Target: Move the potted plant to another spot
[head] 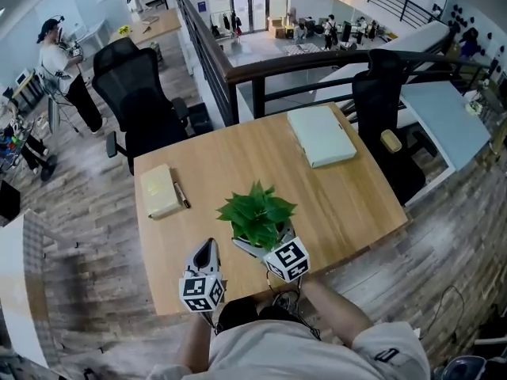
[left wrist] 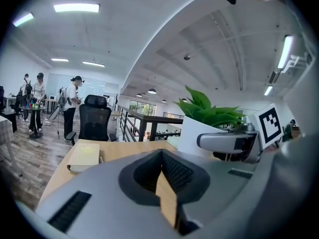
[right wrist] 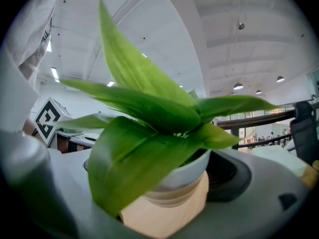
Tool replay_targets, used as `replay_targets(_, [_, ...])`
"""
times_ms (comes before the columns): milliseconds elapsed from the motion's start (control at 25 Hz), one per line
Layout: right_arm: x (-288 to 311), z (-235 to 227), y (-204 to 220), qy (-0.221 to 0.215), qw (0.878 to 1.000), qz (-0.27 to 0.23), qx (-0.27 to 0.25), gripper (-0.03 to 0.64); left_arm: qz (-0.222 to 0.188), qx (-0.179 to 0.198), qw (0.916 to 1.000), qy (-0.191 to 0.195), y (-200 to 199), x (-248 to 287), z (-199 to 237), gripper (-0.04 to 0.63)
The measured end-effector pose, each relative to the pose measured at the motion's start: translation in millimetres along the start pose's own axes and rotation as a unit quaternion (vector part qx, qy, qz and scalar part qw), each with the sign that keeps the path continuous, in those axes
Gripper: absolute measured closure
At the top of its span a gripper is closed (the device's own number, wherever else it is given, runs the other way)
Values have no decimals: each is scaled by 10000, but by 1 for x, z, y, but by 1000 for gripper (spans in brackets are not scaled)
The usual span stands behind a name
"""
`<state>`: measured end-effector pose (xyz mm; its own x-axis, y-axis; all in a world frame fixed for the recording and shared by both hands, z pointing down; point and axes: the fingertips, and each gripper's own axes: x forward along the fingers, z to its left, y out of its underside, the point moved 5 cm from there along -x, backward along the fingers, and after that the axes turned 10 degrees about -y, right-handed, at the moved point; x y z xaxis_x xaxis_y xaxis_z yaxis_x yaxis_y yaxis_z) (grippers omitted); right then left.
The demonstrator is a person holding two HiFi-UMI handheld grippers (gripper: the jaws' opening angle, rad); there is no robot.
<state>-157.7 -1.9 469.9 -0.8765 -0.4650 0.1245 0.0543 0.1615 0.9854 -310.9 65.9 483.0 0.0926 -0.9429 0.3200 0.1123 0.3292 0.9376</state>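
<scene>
Two handheld grippers work at the near edge of a wooden table (head: 348, 196).

1. Right gripper (head: 269, 252): its jaws are closed onto the white pot of the potted plant (head: 257, 212), one jaw on each side of the pot wall. In the right gripper view the pot fills the gap between the jaws and the green leaves spread across most of the frame. The left gripper view shows one right jaw pressed flat against the pot's side.

2. Left gripper (head: 206, 252): its jaws are drawn together at the tips, with only a thin sliver of tabletop visible between them and nothing held. It sits just to the left of the plant, apart from the pot, with its tips pointing away from the person.

3. Potted plant: it is located near the middle of the table's near edge, close to the person. In the head view the pot appears slightly tilted. No view shows whether its base touches the tabletop.

4. Other items on the table: a cream notebook (head: 158, 190) lies to the left with a dark pen (head: 181, 195) just beside it. A closed pale-green laptop (head: 322, 135) lies at the far right.

5. Surroundings: a black office chair (head: 139, 105) stands beyond the far left corner of the table.
</scene>
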Motion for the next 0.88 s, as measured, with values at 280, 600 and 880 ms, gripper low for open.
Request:
replay_targets(280, [-9, -1, -4, -150, 9998, -161, 5, 92, -8, -33, 9999, -160, 4, -16, -11, 583])
replay_targets(600, [-25, -8, 3, -52, 9994, -327, 84, 92, 89, 133, 9999, -66, 15, -7, -19, 583])
replay_targets(880, [-4, -41, -19, 47, 9998, -176, 52, 92, 52, 1, 9999, 156, -12, 39, -13, 583])
